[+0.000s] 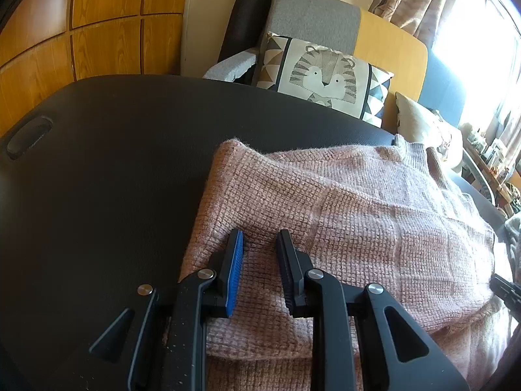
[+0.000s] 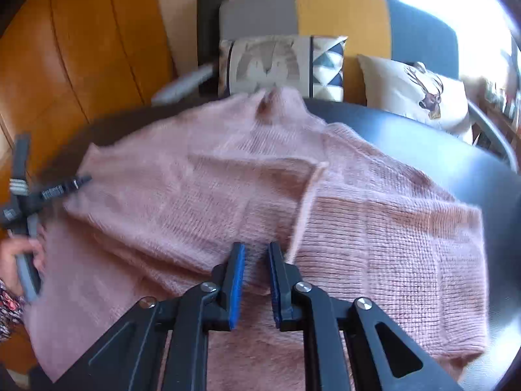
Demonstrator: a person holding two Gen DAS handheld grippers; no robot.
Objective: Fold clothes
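Pink knitted sweater point(image 2: 247, 176) lies spread across the dark round tabletop point(image 1: 107, 150), collar toward the sofa cushions, hem toward me. One side is already turned in: a folded edge runs diagonally down the middle in the right wrist view, with a sleeve panel lying flat beyond it to the right.

Left tool point(image 1: 259, 244): I see its fingers a little apart, hovering low over the near left edge of the sweater. No fabric is pinched between the pads that I can make out.

Right tool point(image 2: 257, 254): fingers narrowly apart, sitting just at the lower end of the folded edge. Knit shows in the gap, but the pads do not look pressed on it; I read it as not gripping.

From the right wrist view I also see the person's hand point(image 2: 19, 254) on the left tool's handle at the far left.

Handling notes: chunky, fuzzy, loose-gauge knit. I judge it soft and limp, with some weight for a garment. It will sag and stretch if lifted by one point, and the fuzz may snag on the ribbed pads. It looks unlikely to slip on the matt tabletop.

Best hold, in my view: pinch a full thickness of fabric at a seam or folded edge, both tools on matching corners, and lift evenly.
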